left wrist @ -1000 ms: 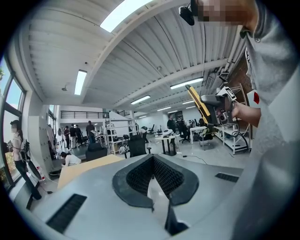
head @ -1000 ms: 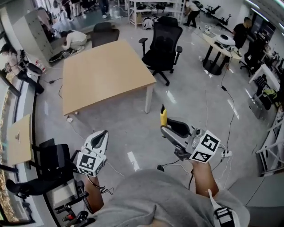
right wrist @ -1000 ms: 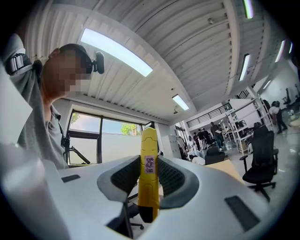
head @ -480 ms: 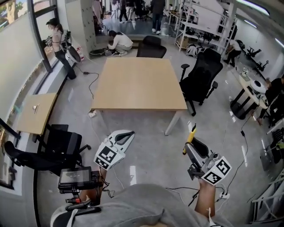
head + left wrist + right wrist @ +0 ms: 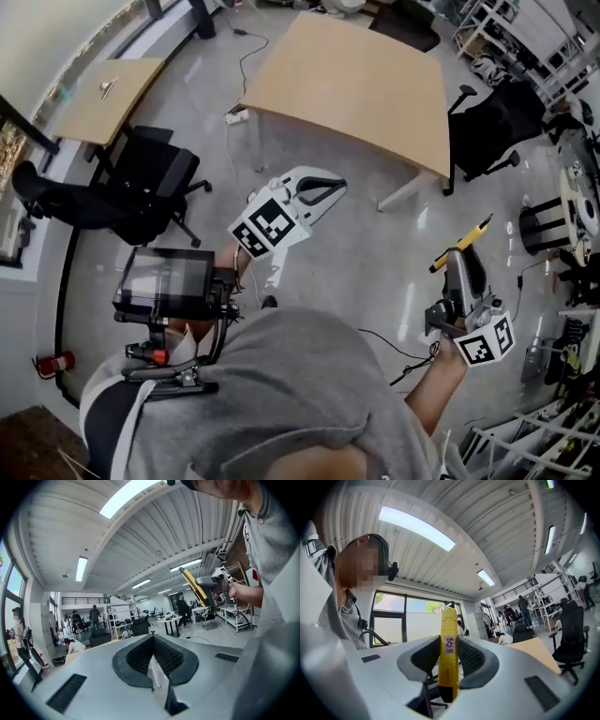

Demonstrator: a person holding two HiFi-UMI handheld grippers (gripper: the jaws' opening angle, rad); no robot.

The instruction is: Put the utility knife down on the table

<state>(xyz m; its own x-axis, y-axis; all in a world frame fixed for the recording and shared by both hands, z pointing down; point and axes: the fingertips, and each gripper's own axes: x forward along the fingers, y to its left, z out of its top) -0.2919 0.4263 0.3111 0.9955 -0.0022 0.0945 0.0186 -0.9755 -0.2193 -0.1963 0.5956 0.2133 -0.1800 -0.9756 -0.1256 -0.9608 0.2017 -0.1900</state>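
My right gripper (image 5: 462, 264) (image 5: 449, 657) is shut on a yellow utility knife (image 5: 460, 244) (image 5: 449, 648), which sticks out past the jaws, upright in the right gripper view. It hangs over the grey floor, right of and nearer to me than the wooden table (image 5: 361, 89). My left gripper (image 5: 323, 193) (image 5: 153, 660) is shut with nothing in it, held over the floor just short of the table's near edge. In the left gripper view the knife (image 5: 194, 585) and the hand holding it show at the upper right.
A black office chair (image 5: 497, 131) stands right of the table, another (image 5: 112, 192) at the left by a small wooden desk (image 5: 98, 94). A black device with a screen (image 5: 164, 286) hangs at my chest. Cables (image 5: 394, 349) lie on the floor. People (image 5: 94, 617) work far off.
The head view has swung round: the table now lies at the upper middle, tilted. Both grippers have shifted across the floor, the right one still holding the knife.
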